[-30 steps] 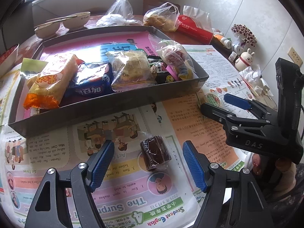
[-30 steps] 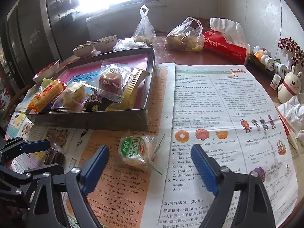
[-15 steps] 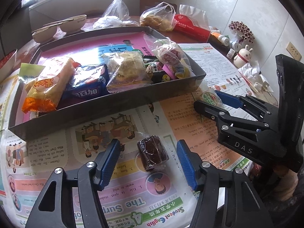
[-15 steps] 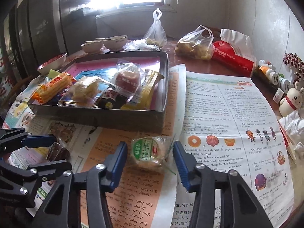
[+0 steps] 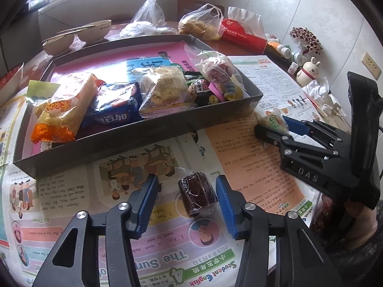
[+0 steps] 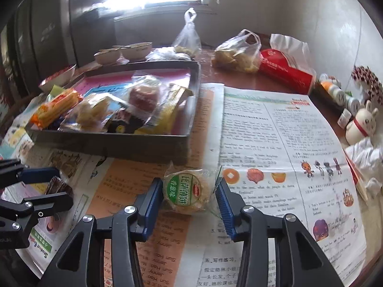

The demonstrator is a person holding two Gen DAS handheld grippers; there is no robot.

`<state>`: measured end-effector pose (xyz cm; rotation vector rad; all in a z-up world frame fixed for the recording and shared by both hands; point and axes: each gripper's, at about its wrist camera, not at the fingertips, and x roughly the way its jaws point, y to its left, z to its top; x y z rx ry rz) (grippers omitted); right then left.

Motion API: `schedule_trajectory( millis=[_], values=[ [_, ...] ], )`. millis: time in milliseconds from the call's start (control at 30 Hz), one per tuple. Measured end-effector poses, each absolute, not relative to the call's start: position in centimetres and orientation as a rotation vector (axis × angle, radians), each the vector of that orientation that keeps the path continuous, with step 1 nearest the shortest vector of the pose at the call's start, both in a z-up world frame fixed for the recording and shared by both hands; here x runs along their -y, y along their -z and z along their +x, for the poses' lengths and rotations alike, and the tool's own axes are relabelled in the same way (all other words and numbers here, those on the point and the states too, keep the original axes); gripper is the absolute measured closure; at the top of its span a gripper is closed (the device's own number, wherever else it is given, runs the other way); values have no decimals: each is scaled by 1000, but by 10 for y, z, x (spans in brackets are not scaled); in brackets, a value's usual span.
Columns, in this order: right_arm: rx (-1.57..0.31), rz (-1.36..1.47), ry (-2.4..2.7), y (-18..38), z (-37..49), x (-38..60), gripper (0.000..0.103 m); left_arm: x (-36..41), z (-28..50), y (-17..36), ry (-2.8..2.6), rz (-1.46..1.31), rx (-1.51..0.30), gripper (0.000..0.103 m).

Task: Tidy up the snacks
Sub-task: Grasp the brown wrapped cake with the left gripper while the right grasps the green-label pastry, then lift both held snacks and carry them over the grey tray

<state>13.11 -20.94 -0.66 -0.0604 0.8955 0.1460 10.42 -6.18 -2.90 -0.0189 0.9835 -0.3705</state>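
A dark brown wrapped snack (image 5: 196, 195) lies on the newspaper between the jaws of my left gripper (image 5: 187, 199); the right pad is close to it, the left pad apart. A round cake with a green label (image 6: 185, 191) lies between the jaws of my right gripper (image 6: 189, 199), with the pads near or touching its wrapper. A grey tray (image 5: 134, 141) holds several packaged snacks, among them an orange pack (image 5: 63, 106) and a blue pack (image 5: 113, 107). The right gripper also shows in the left wrist view (image 5: 277, 125), and the left gripper in the right wrist view (image 6: 49, 184).
Newspaper sheets (image 6: 275, 131) cover the table. Behind the tray are two bowls (image 5: 79, 34), plastic bags (image 5: 198, 24) and a red tissue pack (image 5: 244, 37). Small bottles and a rabbit figure (image 5: 308, 69) stand at the right edge.
Both grippers have closed in from wide open: the left around the brown snack, the right around the green-label cake. Both have also moved forward a little.
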Motion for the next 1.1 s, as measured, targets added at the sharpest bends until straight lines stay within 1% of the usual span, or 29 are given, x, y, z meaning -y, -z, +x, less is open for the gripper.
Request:
schedule_trajectory(
  millis=[33, 133, 200, 267, 700, 1100],
  values=[
    [-897, -53, -140, 6, 132, 212, 59, 62, 104, 29, 370, -17, -982, 53],
    [-903, -18, -133, 6, 133, 220, 59, 63, 103, 29, 366, 4, -979, 62],
    [-902, 1, -125, 5, 133, 224, 59, 63, 103, 29, 371, 4, -980, 71],
    [-896, 8, -119, 3, 133, 227, 60, 63, 103, 29, 380, -2, -983, 76],
    [-840, 28, -158, -19, 123, 223, 61, 52, 99, 17, 377, -42, -944, 76],
    [-786, 35, -196, -41, 115, 212, 61, 14, 98, -10, 320, -130, -860, 76]
  ],
)
